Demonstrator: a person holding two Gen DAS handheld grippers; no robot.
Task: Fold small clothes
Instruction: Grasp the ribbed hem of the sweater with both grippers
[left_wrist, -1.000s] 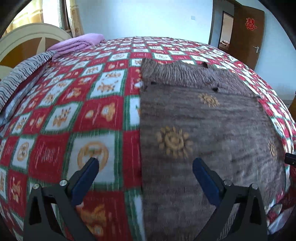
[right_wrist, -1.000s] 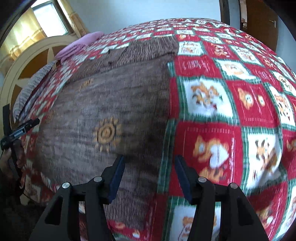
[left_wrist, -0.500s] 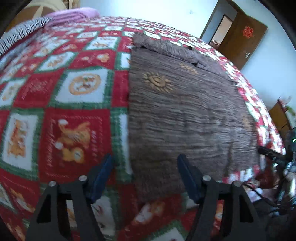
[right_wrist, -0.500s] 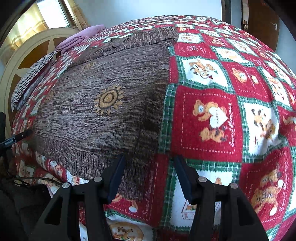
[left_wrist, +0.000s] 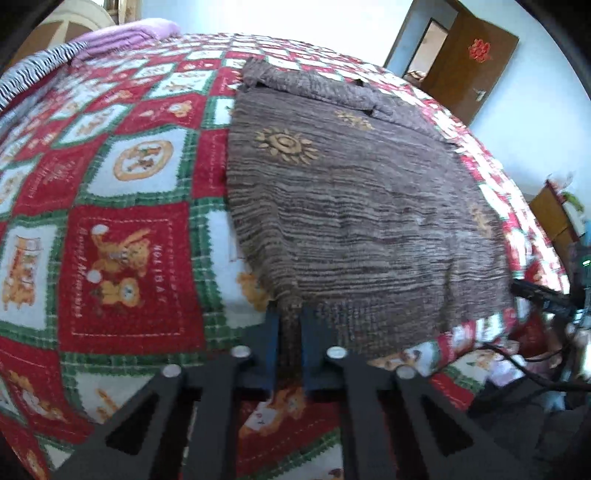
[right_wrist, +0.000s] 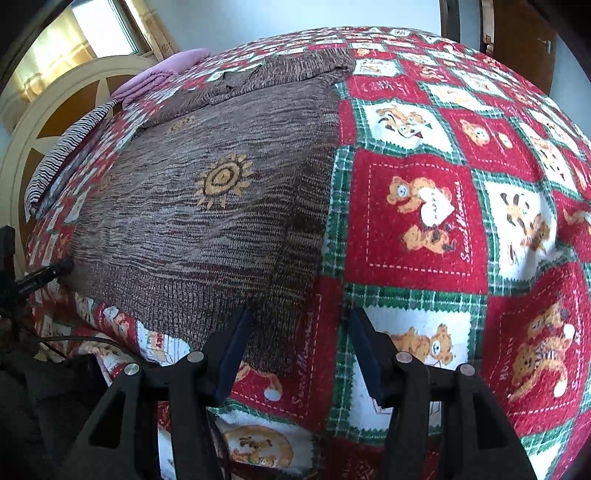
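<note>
A brown knitted sweater (left_wrist: 351, 206) with yellow sun motifs lies flat on a red, white and green patchwork blanket (left_wrist: 122, 258). My left gripper (left_wrist: 290, 321) is shut on the sweater's near left hem corner. In the right wrist view the sweater (right_wrist: 207, 206) fills the left half. My right gripper (right_wrist: 299, 325) is open, its jaws straddling the sweater's near right hem corner just above the blanket (right_wrist: 413, 214).
A pink folded cloth (left_wrist: 125, 37) and a striped cloth (left_wrist: 33, 74) lie at the bed's far left by the headboard (right_wrist: 48, 122). A brown door (left_wrist: 469, 62) stands open at the back right. Black cables (left_wrist: 532, 369) hang past the bed's near edge.
My left gripper has moved down to the hem and closed on the sweater's left corner. My right gripper has moved down to the right hem corner and stays open.
</note>
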